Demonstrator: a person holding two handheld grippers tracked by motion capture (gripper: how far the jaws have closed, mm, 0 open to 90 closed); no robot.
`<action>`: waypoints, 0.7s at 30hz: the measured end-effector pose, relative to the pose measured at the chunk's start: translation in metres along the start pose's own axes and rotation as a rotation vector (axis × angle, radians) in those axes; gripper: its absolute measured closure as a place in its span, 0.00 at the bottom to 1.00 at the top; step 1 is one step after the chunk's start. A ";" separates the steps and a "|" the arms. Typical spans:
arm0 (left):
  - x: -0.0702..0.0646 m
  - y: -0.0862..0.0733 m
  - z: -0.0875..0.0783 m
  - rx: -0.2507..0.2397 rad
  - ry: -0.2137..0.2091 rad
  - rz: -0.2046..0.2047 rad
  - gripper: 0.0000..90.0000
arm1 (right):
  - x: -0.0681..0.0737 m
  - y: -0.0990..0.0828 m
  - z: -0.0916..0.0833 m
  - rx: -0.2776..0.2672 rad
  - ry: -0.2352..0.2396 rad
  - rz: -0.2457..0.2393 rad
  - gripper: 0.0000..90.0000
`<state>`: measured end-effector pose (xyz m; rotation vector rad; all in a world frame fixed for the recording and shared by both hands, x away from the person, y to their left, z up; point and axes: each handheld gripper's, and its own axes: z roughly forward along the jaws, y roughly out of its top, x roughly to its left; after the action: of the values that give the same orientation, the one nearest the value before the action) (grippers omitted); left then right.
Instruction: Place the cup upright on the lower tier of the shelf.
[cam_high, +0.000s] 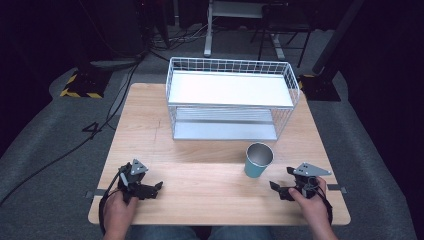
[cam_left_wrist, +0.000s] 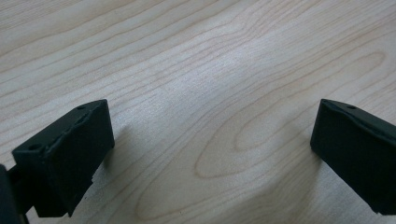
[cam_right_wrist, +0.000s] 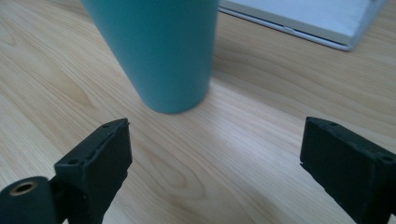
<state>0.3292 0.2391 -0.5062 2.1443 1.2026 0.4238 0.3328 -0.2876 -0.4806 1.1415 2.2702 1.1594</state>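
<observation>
A teal cup (cam_high: 258, 160) with a metal inside stands upright on the wooden table (cam_high: 200, 150), in front of the wire rack (cam_high: 231, 97). My right gripper (cam_high: 280, 189) rests open near the front right edge, a short way to the right of the cup and nearer to me. In the right gripper view the cup (cam_right_wrist: 161, 51) stands just beyond my open right gripper (cam_right_wrist: 215, 158), a little left of the gap. My left gripper (cam_high: 155, 189) lies open at the front left, with bare wood between the jaws of my left gripper (cam_left_wrist: 210, 154).
The white two-tier wire rack takes up the back half of the table; its lower shelf (cam_right_wrist: 308, 18) shows behind the cup. Cables (cam_high: 115, 100) and stand bases lie on the grey floor around the table. Bare wood stretches between the two grippers.
</observation>
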 end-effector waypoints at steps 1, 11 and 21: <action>0.000 0.000 0.000 0.003 0.000 0.006 0.00 | 0.002 0.002 0.003 -0.006 0.010 -0.001 0.11; 0.000 0.000 0.000 0.002 0.000 0.006 0.00 | 0.018 0.019 0.028 -0.021 0.069 -0.031 0.11; 0.000 0.000 0.000 0.001 0.002 0.005 0.00 | 0.027 0.026 0.051 -0.050 0.050 -0.018 0.11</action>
<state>0.3292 0.2395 -0.5060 2.1483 1.1984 0.4275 0.3598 -0.2313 -0.4894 1.0826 2.2702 1.2439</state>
